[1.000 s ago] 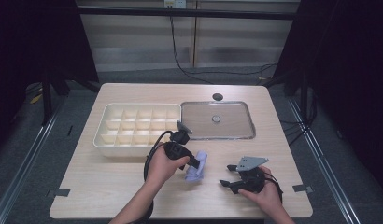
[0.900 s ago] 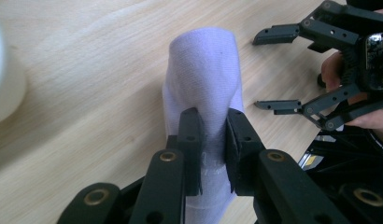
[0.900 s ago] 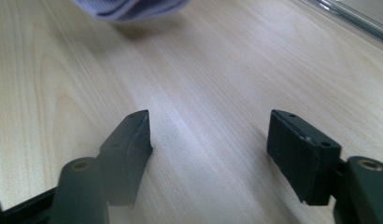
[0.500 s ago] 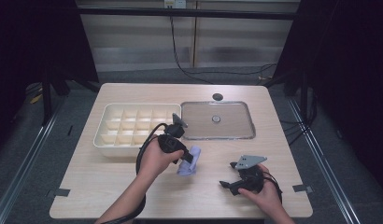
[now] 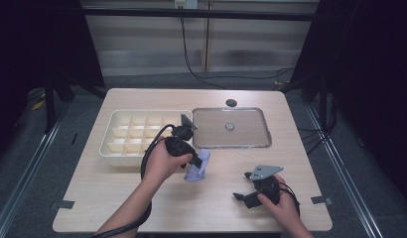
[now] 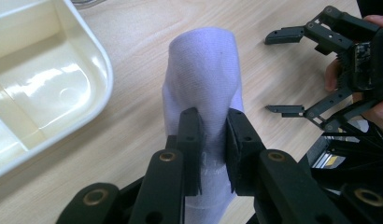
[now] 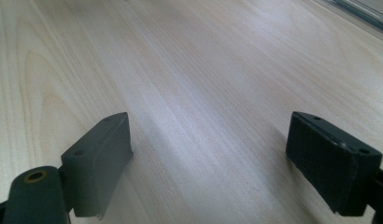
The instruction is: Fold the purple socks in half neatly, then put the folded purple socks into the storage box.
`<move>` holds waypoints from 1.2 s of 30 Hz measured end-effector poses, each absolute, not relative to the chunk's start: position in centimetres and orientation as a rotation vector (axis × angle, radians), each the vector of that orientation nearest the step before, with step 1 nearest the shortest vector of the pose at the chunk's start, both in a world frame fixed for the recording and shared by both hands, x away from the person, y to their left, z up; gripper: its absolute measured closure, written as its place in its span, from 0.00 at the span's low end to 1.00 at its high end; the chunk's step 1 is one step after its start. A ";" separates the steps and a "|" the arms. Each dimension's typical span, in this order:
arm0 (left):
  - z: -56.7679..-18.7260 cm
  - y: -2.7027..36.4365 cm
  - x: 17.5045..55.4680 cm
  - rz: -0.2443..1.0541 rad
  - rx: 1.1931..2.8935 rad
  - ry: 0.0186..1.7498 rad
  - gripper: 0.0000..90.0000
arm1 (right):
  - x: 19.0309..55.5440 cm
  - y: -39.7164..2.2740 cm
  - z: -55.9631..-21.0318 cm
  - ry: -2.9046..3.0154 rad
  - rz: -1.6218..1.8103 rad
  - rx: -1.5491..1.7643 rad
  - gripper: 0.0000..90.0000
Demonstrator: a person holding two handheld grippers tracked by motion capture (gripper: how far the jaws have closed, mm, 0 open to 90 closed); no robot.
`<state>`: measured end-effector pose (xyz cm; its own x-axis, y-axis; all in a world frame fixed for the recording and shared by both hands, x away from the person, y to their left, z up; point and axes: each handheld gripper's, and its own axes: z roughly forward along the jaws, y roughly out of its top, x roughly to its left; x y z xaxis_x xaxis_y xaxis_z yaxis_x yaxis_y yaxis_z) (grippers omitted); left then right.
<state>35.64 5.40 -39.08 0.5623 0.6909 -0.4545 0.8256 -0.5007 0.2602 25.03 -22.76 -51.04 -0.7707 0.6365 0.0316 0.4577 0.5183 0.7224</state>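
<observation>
Left gripper (image 6: 213,135) clamped on a pale lilac sock (image 6: 203,74), soft knitted fabric with a fine ribbed weave, rounded at the far end and pinched flat between the black pads. Seen from the high view as a small limp bundle (image 5: 197,166) held just above the pale wood-grain tabletop (image 5: 117,198), close in front of the cream tray's near right corner. Tray (image 5: 109,148) of glossy moulded plastic, rectangular with rounded corners, divided into a grid of small square cells; smooth shiny wall and rim also visible in the left gripper view (image 6: 94,60). Beside it to the right, a flat clear lid (image 5: 251,141) with a raised rim and a small round knob at its middle; a dark round disc (image 5: 231,102) lay beyond it near the far edge. Right gripper (image 5: 243,186) rested low near the tabletop's front right, well apart from the sock, jaws just opened wide with nothing between them, only bare wood grain between the blocky matte black pads (image 7: 98,158). Grey three-cornered plate on top, angular and flat.
</observation>
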 end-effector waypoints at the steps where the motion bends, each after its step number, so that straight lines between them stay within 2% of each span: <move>1: -38.9 5.4 35.7 -0.402 2.353 1.218 0.86 | 25.0 -22.8 -51.0 2.523 1.096 0.926 0.15; 36: -36.1 6.3 37.5 -0.372 2.317 1.248 0.86 | 25.1 -22.7 -51.1 2.518 1.098 0.924 0.15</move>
